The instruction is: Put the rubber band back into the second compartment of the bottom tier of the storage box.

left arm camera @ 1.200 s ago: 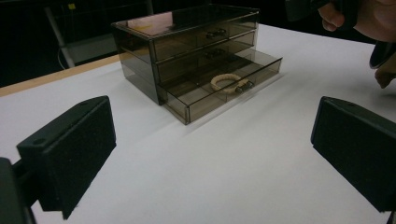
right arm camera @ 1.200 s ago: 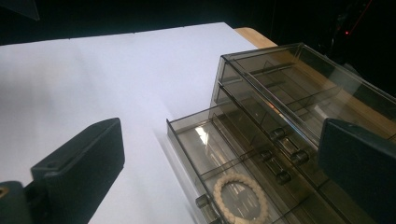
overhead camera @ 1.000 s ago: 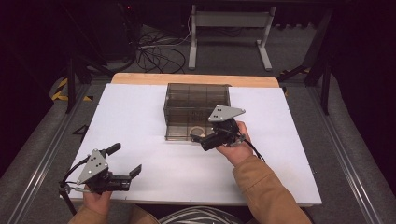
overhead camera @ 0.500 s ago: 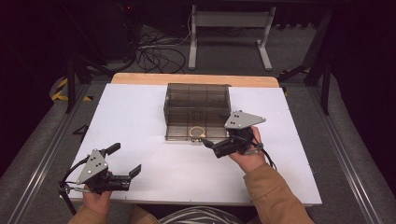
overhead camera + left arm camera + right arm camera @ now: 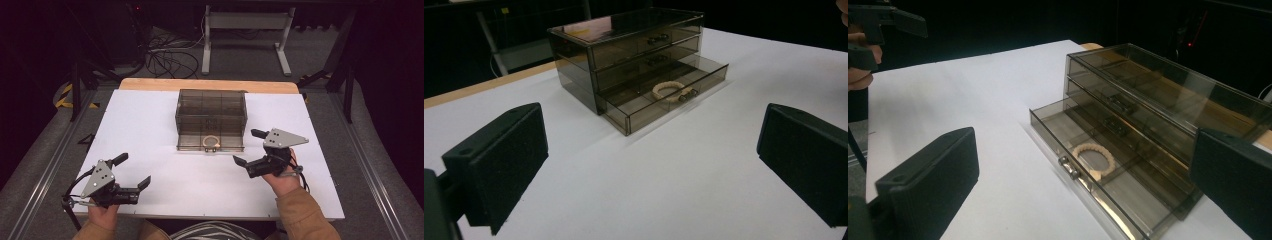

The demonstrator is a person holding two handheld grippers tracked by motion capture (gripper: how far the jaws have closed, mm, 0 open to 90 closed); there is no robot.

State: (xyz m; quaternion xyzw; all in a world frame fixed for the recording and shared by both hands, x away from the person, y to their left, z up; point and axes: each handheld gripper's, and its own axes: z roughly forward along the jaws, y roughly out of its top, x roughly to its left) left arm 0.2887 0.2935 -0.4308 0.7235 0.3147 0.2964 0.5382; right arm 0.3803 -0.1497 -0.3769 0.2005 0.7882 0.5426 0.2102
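A smoky clear drawer box (image 5: pixel 211 107) stands at the table's middle back. Its bottom drawer (image 5: pixel 210 143) is pulled out toward me, and a beige ring-shaped bracelet (image 5: pixel 211 140) lies inside it; the bracelet (image 5: pixel 669 90) also shows in the left gripper view and the bracelet (image 5: pixel 1093 157) in the right gripper view. My right gripper (image 5: pixel 249 148) is open and empty, just right of the drawer's front corner. My left gripper (image 5: pixel 132 171) is open and empty near the front left of the table, well away from the box (image 5: pixel 634 55).
The white tabletop (image 5: pixel 150 115) has a wooden strip (image 5: pixel 150 84) along its far edge. Cables (image 5: pixel 170 57) and a metal stand (image 5: pixel 245 35) sit on the floor behind. Dark table legs stand at both sides.
My right gripper has drawn back from the open drawer toward the right and toward me. The bracelet lies in the drawer. The left gripper has stayed put.
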